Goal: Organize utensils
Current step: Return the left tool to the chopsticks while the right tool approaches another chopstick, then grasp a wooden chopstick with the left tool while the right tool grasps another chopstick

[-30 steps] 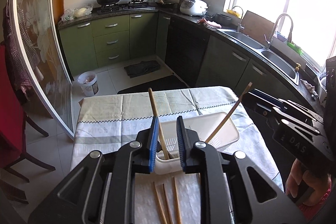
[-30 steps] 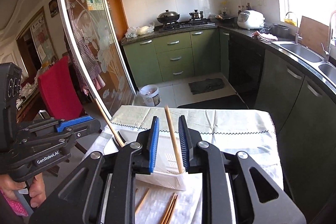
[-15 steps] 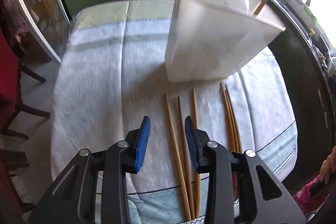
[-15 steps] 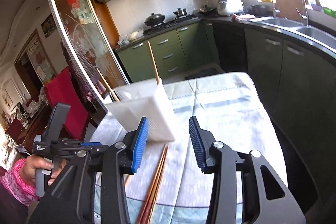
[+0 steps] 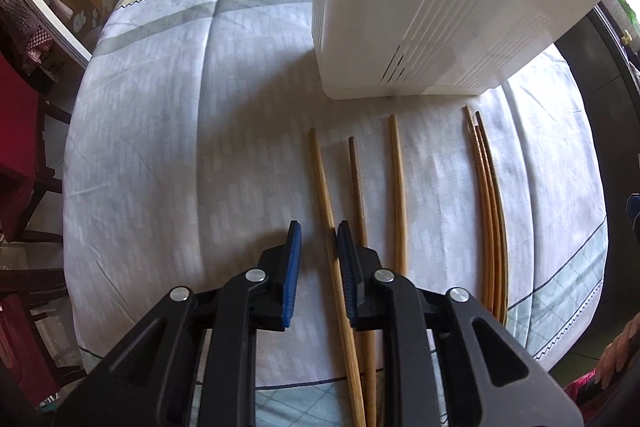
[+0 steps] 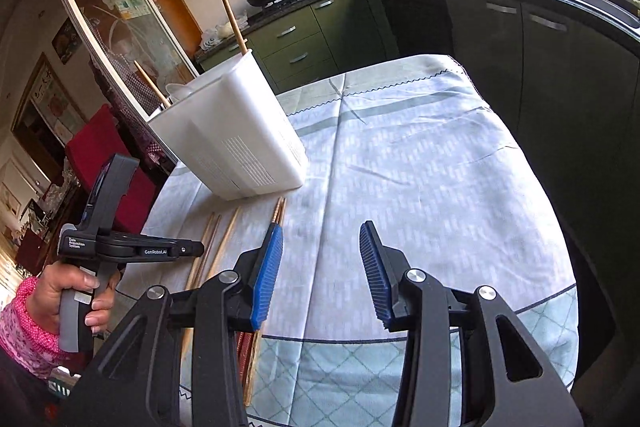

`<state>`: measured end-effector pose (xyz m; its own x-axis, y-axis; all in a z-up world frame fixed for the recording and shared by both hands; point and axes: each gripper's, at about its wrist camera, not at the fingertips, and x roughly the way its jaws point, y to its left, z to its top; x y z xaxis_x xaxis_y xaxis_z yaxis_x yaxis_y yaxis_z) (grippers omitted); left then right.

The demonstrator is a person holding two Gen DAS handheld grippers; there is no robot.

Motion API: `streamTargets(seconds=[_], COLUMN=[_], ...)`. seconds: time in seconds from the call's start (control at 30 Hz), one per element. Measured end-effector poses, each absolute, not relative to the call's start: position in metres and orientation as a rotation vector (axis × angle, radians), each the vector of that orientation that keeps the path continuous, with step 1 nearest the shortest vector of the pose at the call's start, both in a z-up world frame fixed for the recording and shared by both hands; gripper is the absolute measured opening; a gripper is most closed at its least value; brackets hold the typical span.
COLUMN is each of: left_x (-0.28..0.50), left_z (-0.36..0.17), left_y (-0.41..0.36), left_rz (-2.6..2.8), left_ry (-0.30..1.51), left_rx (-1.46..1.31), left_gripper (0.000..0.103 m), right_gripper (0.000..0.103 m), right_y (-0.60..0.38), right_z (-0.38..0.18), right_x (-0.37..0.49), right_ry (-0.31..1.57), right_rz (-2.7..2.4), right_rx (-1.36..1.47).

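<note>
Left wrist: steeply down, close over the tablecloth.
Right wrist: forward-down across the table, kitchen beyond.
Shared: white holder, chopsticks.

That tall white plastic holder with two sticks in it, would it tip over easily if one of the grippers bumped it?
Possibly. The tall white plastic holder looks thin-walled and slotted, so probably light. It stands on a soft tablecloth, which may let it rock rather than slide. The two wooden chopsticks lean out above its rim, adding a little top weight.

left gripper: black frame, blue ribbed pads, silver screws
right gripper: same black build, blue pads
sleeve: pink, patterned
marking: "GenRobot.AI" in white
</note>
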<state>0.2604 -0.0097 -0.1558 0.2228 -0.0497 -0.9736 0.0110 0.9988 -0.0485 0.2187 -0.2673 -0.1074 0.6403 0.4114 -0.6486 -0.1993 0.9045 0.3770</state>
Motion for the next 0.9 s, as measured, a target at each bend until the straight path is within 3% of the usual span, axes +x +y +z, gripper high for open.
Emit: streamTargets(seconds=[0.13, 0.27, 0.47, 0.9], left_x=[0.261, 0.262, 0.259, 0.253], left_z=[-0.158, -0.160, -0.160, -0.163], left_y=[-0.013, -0.022, -0.004, 0.022], left_rz=[-0.033, -0.041, -0.010, -0.047], left_ry=[1.336, 1.313, 1.283, 1.227], left_rx=[-0.013, 0.020, 0.029, 0.012], left_gripper=[0.017, 0.008, 0.008, 0.010], right_gripper=[0.041, 0.040, 0.022, 0.021], right_y=[-0.252, -0.225, -0.180, -0.151], right_z=[-0.112, -0.123, -0.154, -0.168], right_x=[0.228, 0.243, 0.272, 0.275], right_ry=[0.833, 0.888, 1.019, 1.046], right_rz=[0.339, 0.366, 0.411, 0.370], right_rx=[0.231, 0.168, 0.092, -0.006])
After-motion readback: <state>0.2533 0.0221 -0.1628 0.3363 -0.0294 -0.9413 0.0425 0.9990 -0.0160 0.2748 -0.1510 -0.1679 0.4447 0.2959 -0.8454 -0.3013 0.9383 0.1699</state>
